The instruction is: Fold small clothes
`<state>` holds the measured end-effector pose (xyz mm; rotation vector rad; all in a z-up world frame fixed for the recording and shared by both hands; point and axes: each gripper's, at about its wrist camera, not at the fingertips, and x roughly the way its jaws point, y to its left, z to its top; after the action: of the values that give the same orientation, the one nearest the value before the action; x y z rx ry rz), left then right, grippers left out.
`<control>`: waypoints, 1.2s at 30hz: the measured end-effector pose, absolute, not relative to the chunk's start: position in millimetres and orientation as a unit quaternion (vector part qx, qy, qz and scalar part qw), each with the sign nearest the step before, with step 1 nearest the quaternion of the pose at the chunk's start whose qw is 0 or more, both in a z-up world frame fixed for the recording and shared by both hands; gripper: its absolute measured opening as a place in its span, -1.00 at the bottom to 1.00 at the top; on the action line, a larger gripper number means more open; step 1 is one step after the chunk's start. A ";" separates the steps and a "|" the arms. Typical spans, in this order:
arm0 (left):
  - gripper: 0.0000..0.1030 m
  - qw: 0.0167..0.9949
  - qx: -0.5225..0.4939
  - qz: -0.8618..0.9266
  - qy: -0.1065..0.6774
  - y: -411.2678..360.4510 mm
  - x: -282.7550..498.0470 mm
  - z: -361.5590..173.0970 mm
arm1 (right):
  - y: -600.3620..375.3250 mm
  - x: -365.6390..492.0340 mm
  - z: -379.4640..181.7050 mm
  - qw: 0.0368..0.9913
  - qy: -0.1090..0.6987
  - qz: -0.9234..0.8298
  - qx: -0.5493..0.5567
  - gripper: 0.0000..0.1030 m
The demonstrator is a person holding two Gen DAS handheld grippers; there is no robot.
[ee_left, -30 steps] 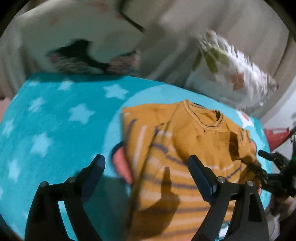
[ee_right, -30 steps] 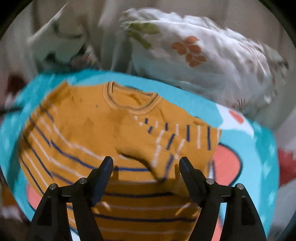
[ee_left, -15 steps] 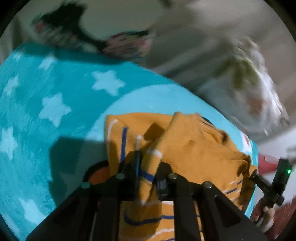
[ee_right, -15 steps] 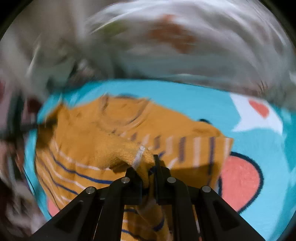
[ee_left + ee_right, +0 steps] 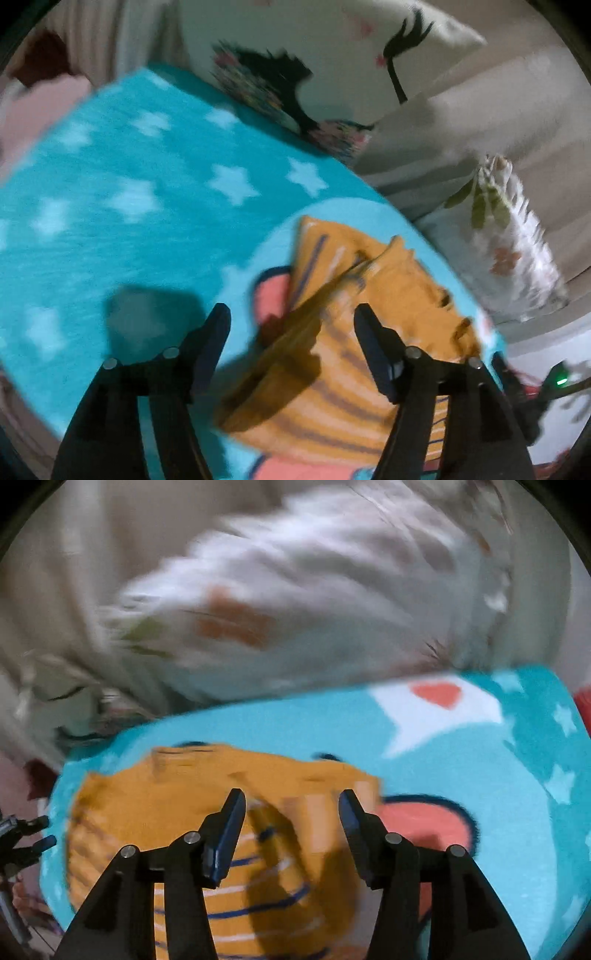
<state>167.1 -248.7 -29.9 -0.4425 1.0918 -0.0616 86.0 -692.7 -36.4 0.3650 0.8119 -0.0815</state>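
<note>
A small mustard-yellow sweater with navy and white stripes (image 5: 351, 354) lies on a turquoise star blanket (image 5: 122, 206). Its sleeves are folded in over the body. My left gripper (image 5: 291, 317) is open and empty, hovering above the sweater's left side. My right gripper (image 5: 291, 801) is open and empty above the sweater (image 5: 155, 812) near its right edge. The other gripper shows at the right edge of the left wrist view (image 5: 517, 384) and at the left edge of the right wrist view (image 5: 22, 842). Both views are blurred by motion.
A white pillow with a black and floral print (image 5: 314, 66) and a white pillow with orange flowers (image 5: 295, 602) lie at the blanket's (image 5: 480, 775) far edge. A pink cloth (image 5: 33, 110) lies off the blanket's left side. The blanket has a coral cartoon patch (image 5: 424, 819).
Both grippers were open a second ago, shut on the sleeves half a second ago, and have now let go and opened. Both have pulled back from the sweater.
</note>
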 end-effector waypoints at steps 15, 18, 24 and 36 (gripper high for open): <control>0.62 0.920 -0.099 0.036 0.377 -224.5 22.5 67.6 | -732.2 81.0 -56.0 0.871 0.420 -0.085 0.242 0.16; 0.62 0.925 -0.098 0.021 0.366 -218.4 9.3 70.7 | -740.7 43.8 -36.9 0.875 0.398 -0.107 0.255 0.18; 0.62 0.931 -0.063 -0.019 0.359 -200.1 -38.5 78.7 | -710.9 -44.6 -17.0 0.882 0.380 -0.159 0.226 0.20; 0.63 0.929 -0.022 -0.040 0.366 -145.8 -144.9 76.6 | -554.0 -156.1 -44.7 0.890 0.406 -0.097 0.185 0.33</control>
<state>-144.9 -145.8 76.6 -0.0448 0.7499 -0.0823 -156.1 -554.0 -44.7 0.3842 0.8422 -0.2015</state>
